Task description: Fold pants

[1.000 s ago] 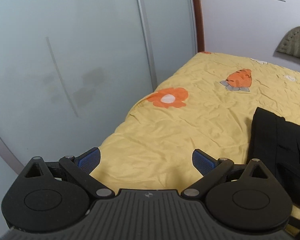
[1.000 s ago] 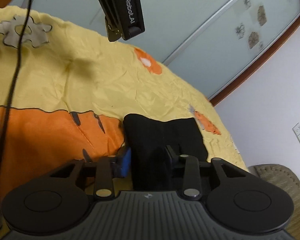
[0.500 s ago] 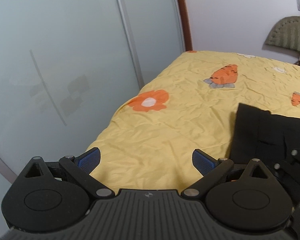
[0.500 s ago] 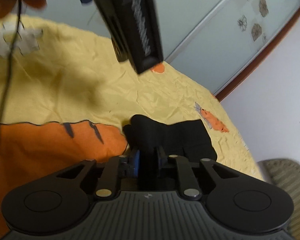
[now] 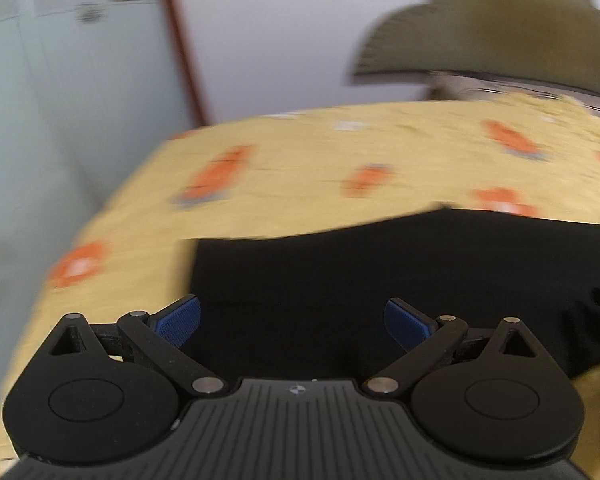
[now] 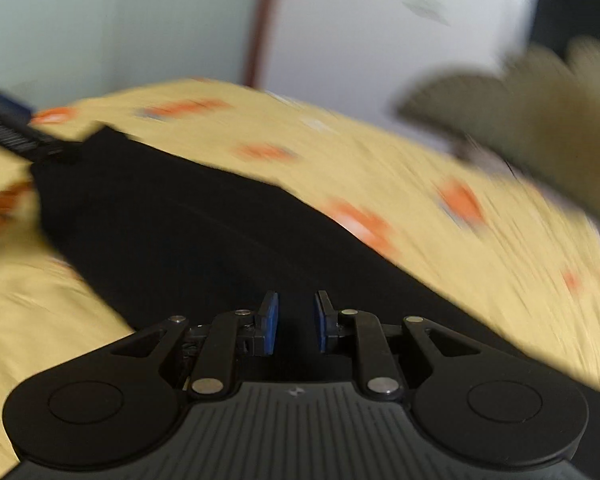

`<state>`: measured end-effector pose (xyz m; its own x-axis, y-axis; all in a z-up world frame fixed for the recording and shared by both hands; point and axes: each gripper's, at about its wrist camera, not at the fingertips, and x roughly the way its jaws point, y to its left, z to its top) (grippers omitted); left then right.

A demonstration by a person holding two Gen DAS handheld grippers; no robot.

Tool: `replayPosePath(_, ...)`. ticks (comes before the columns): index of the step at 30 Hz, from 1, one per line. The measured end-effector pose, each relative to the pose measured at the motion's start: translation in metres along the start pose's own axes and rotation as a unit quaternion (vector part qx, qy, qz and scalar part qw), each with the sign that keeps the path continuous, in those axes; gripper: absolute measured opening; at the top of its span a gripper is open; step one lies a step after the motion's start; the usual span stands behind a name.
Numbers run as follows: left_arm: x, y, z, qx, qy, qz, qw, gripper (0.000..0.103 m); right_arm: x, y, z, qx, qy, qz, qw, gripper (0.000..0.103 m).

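The black pants [image 5: 380, 264] lie as a folded dark slab on the yellow bedspread [image 5: 300, 152]. My left gripper [image 5: 292, 320] is wide open, its blue pads [image 5: 180, 316] over the near edge of the pants, nothing held. In the right wrist view the pants [image 6: 180, 232] stretch from the far left toward me. My right gripper [image 6: 294, 322] sits over the near part of the cloth with its jaws narrowly parted; dark cloth shows in the gap, and contact is unclear. The left gripper's body [image 6: 12, 136] shows at the pants' far left corner. Both views are motion-blurred.
The bedspread has orange carrot and flower prints [image 5: 216, 176]. An olive padded headboard [image 5: 492, 40] stands at the far end against a white wall. Frosted sliding wardrobe doors [image 5: 60, 100] with a brown frame run along the bed's left side.
Both grippers have swung round to face the headboard. The left gripper moved over the pants' edge. The right gripper's jaws, nearly shut on cloth half a second ago, have parted a little.
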<state>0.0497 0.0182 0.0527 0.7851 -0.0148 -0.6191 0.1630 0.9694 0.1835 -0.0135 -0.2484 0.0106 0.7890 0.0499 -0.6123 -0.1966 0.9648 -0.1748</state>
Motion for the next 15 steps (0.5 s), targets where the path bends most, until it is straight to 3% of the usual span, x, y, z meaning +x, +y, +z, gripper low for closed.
replayPosePath(2,0.011,-0.038,0.005,0.008,0.004,-0.039,0.9992,0.101,0.006,-0.031,-0.010,0.041,0.013,-0.004,0.999,0.019)
replayPosePath(5,0.039,-0.084,0.002,0.022,0.021,-0.061,0.9977,0.101,0.022,-0.057,-0.024,0.088,0.048,0.009,0.995,0.019)
replayPosePath(8,0.069,-0.119,-0.015,0.065,0.076,-0.053,0.9936,0.097,0.014,-0.050,-0.040,0.043,0.063,0.015,0.997,0.019)
replayPosePath(11,0.059,-0.113,-0.030,0.066,0.060,-0.054,0.9946,0.099,-0.011,-0.047,-0.049,0.025,0.053,0.018,0.998,0.019)
replayPosePath(15,0.053,-0.115,-0.015,0.027,0.050,-0.053,0.9970,0.100,-0.016,-0.085,-0.055,0.125,0.008,0.013,0.992,0.028)
